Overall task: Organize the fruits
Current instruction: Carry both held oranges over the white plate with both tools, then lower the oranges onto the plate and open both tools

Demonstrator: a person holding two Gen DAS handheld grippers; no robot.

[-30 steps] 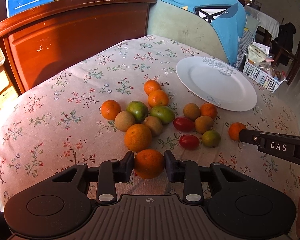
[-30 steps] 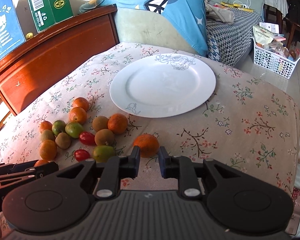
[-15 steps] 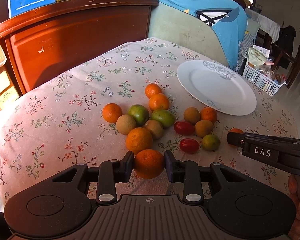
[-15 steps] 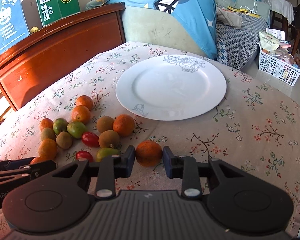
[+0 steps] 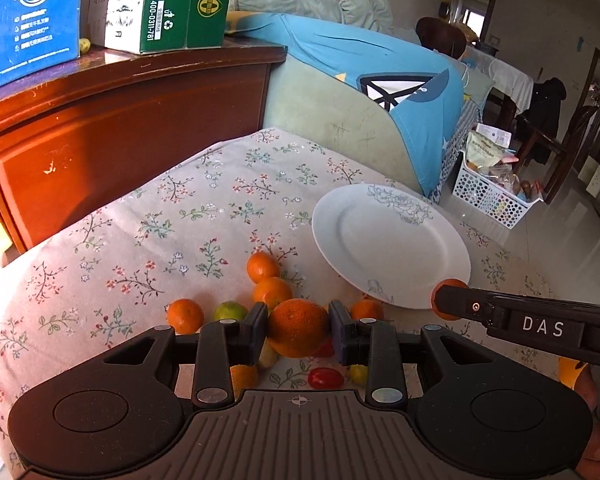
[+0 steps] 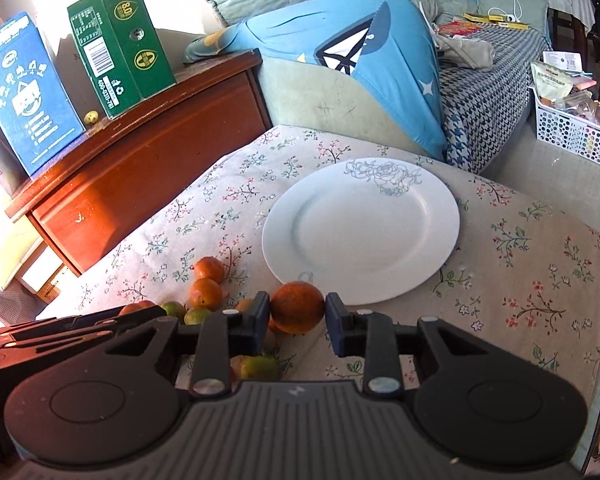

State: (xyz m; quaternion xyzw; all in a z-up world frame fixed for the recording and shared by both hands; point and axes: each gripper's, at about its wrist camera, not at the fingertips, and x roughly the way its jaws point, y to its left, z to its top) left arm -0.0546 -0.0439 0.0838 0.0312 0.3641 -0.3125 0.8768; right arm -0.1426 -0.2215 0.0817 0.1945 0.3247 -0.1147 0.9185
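My left gripper is shut on an orange and holds it above the pile of fruit. My right gripper is shut on another orange, held just short of the near rim of the white plate. In the left wrist view the right gripper's finger reaches in from the right with its orange at the plate's near edge. The plate has nothing on it. Oranges, green fruits and red tomatoes lie on the floral cloth.
A wooden cabinet with blue and green cartons stands at the back left. A sofa with a blue cloth is behind the table. A white basket sits on the floor at right. The floral cloth reaches the table's right edge.
Both grippers have lifted with their oranges. The right one closed on its orange and carried it up to the plate's near rim; the left one rose above the pile.
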